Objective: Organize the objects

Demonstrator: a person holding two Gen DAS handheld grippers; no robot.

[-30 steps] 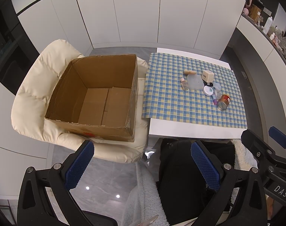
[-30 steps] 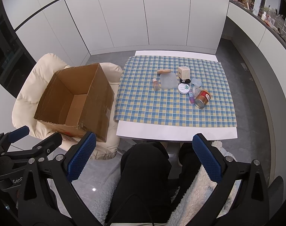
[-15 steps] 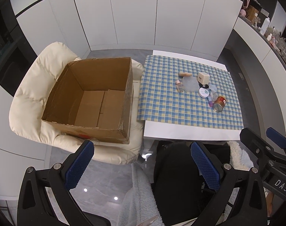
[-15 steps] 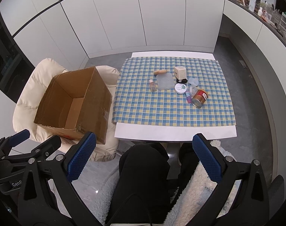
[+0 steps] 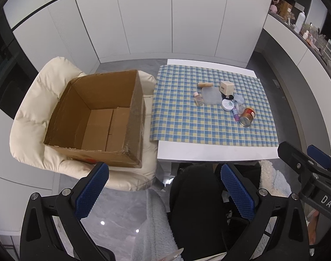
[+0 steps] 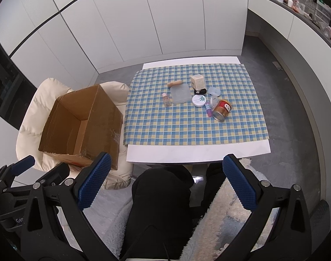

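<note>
An open, empty cardboard box (image 5: 100, 119) (image 6: 82, 121) rests on a cream armchair (image 5: 32, 117) left of the table. Several small items cluster on the checked cloth (image 5: 187, 121): a tin can on its side (image 5: 247, 117) (image 6: 221, 111), a round white compact (image 5: 227, 104) (image 6: 199, 100), a cube box (image 5: 226, 87) (image 6: 197, 81), a clear square lid (image 5: 211, 95) (image 6: 180, 94), a small bottle (image 5: 198, 99) (image 6: 166, 99) and a wooden stick (image 5: 205, 84) (image 6: 174, 83). My left gripper (image 5: 163, 191) and right gripper (image 6: 165, 182) hang open and empty, well short of the table, above the person's lap.
The white table (image 6: 198, 154) stands in front of the seated person's dark-clad knees (image 6: 163, 187). White cabinets line the back wall. A counter (image 6: 296, 6) with bottles runs along the right. The other gripper shows at each view's edge.
Both grippers have drawn back and risen a little, so the table and box look smaller and farther. Nothing on the table has moved, and both stay open.
</note>
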